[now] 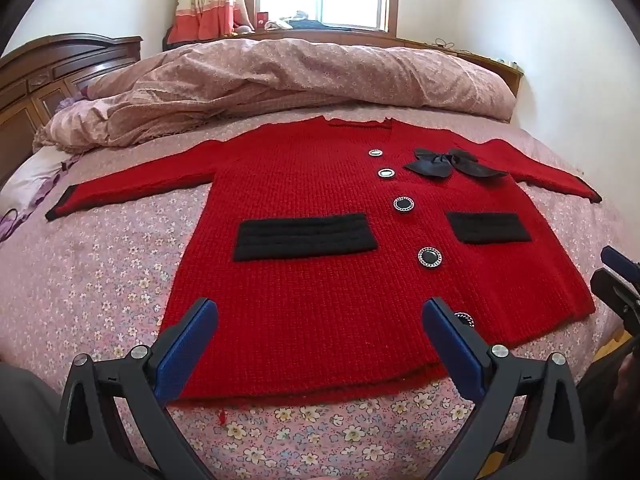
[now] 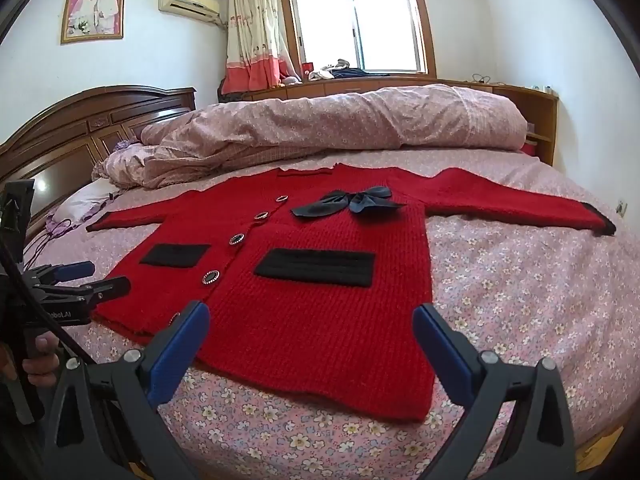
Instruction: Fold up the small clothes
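Red cardigan (image 1: pixel 320 264) spread flat, face up, on the bed (image 1: pixel 100 280), sleeves out, ready for folding. Left gripper (image 1: pixel 320 320) and right gripper (image 2: pixel 312 320), both released and empty, hover at its hem.

Both cams sit low at the near edge of the bed (image 1: pixel 100 264), looking across it toward the window (image 2: pixel 360 24) wall. The left wrist view hangs over the red cardigan (image 1: pixel 320 208) hem nearer the headboard (image 2: pixel 100 120) side; the right wrist view sits further toward the other side. Both share the whole cardigan, rolled duvet (image 2: pixel 340 120) and window, up close.
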